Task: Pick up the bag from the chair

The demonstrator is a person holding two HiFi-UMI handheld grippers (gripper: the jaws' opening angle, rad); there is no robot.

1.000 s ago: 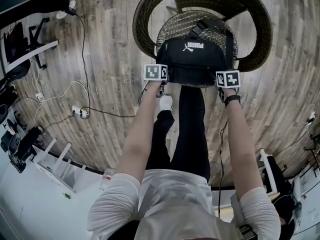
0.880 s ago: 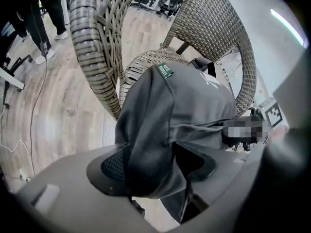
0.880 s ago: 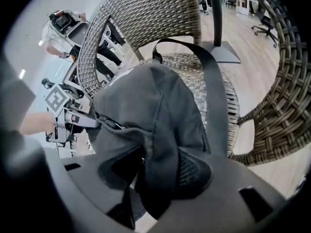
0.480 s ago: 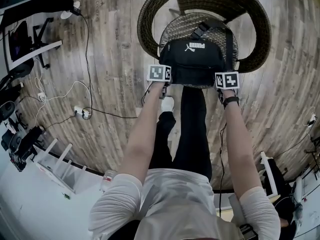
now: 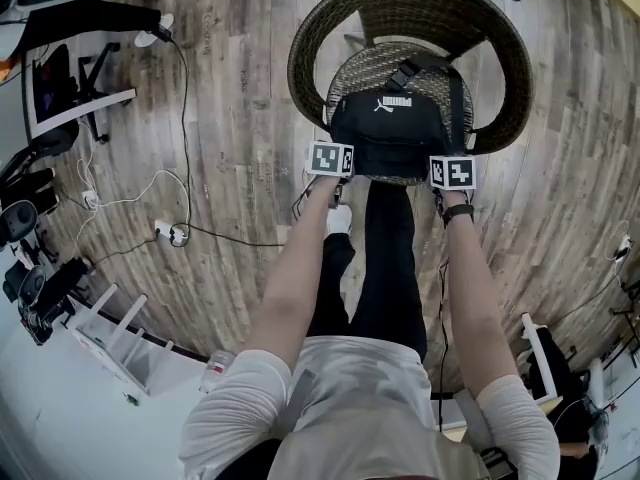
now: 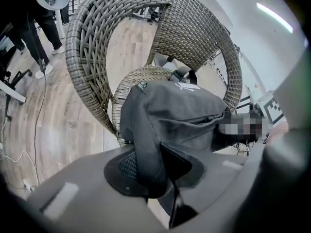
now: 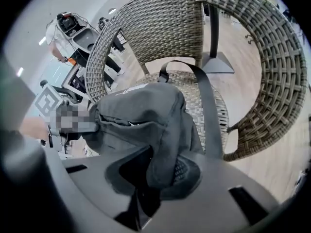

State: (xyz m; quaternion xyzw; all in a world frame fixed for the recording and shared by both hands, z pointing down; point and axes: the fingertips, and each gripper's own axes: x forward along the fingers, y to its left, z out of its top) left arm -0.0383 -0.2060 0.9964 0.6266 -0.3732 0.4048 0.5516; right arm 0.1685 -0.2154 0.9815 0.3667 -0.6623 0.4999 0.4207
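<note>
On the wicker chair (image 5: 308, 58), over its round woven seat: black bag (image 5: 400, 128), white logo on top, long side facing the person. Can't tell from any view whether its base touches the seat or hangs just clear of it.

L gripper (image 5: 337, 146) is at the bag's left end and R gripper (image 5: 449, 158) at its right end. Marker cubes face up, both arms stretched fwd approx parallel.

L gripper view: jaws clenched on a fold of bag fabric. Cloth is pinched btwn the pads (image 6: 121, 166) and bunches out above the grip. Chair back curves round behind the bag.

R gripper view: same on the other end, jaws clamped on a fold of the bag w/ fabric squeezed tight btwn them. Bag strap (image 7: 208, 106) runs from the top of the bag down across the seat, just beside the R jaw body. The opposite gripper's marker cube shows at the far end of the bag in each gripper view.

Rest of scene:
- Wood floor (image 5: 240, 118) under the chair.
- Cable (image 5: 185, 98) trails to a power strip (image 5: 170, 233), well left of the chair.
- Watch (image 5: 457, 211) on the right wrist.
- White shoe (image 5: 340, 218) near the chair front
</note>
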